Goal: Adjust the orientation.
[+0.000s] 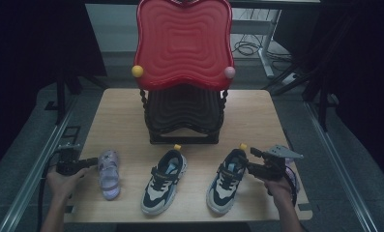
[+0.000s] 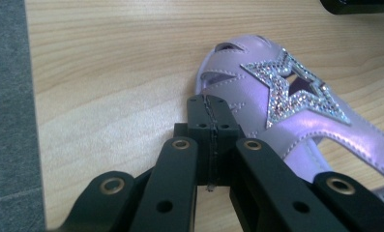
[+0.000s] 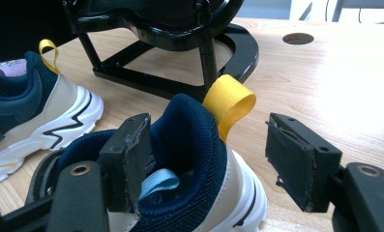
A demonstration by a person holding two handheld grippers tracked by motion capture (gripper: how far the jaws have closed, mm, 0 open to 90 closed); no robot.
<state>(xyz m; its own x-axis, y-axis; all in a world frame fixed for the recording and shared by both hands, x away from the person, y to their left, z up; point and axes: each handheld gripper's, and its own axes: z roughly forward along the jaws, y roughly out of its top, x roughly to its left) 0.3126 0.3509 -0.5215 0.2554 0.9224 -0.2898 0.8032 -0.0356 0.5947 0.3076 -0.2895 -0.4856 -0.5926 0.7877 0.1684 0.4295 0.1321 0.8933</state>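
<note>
A lilac sandal [image 1: 108, 174] with a glittery star [image 2: 286, 96] lies at the table's front left. My left gripper [image 1: 93, 161] is shut with nothing in it, and its tips [image 2: 209, 104] rest against the sandal's side. Two navy and white sneakers stand at the front, one in the middle [image 1: 164, 181] and one to the right [image 1: 227, 180]. My right gripper [image 1: 251, 162] is open around the right sneaker's heel [image 3: 194, 145]. One pad [image 3: 131, 159] sits at the shoe's opening and the other [image 3: 296, 164] stands clear beside the yellow heel loop [image 3: 230, 104].
A red and black shoe rack [image 1: 182, 96] stands mid-table behind the shoes, and its black base [image 3: 180, 48] is close to the right sneaker. A lilac shape [image 1: 295, 179] lies partly hidden beside the right hand. The table edge [image 2: 32, 145] runs just left of the sandal.
</note>
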